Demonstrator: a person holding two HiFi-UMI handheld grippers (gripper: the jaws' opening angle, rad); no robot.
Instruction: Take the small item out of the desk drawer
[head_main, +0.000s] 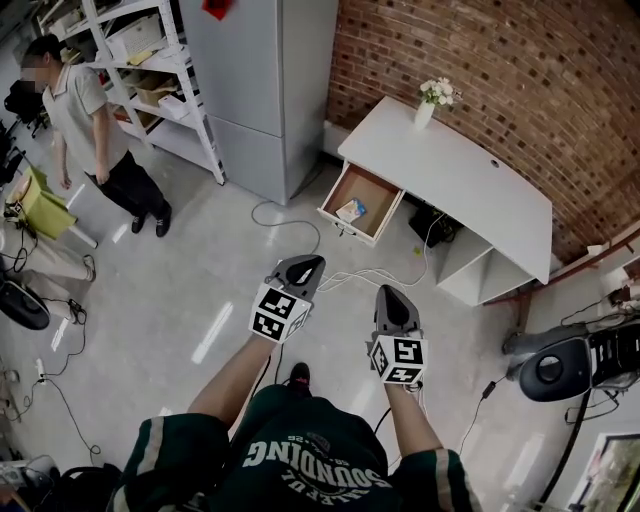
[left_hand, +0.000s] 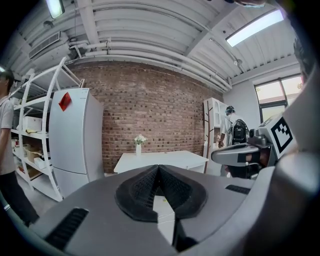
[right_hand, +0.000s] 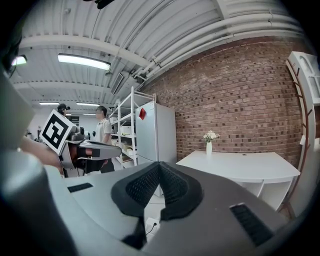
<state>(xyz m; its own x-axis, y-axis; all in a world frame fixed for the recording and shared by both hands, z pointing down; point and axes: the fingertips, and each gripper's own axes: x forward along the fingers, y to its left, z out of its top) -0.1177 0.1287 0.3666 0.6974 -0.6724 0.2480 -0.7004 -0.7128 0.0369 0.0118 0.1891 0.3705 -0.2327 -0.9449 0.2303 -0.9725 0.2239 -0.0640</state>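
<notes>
Left gripper (head_main: 303, 268) is clenched on nothing, well short of the desk (head_main: 470, 190). The small item (head_main: 350, 210) lies in the open drawer (head_main: 376, 190) below the desk's front edge (the floor cable (head_main: 352, 272) could snag a foot). Right gripper (head_main: 393, 298), likewise clenched and empty, would only shove it.

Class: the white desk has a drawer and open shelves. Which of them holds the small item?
The drawer, pulled out near the vase: the item lies on its wooden floor. The shelves show none.
</notes>
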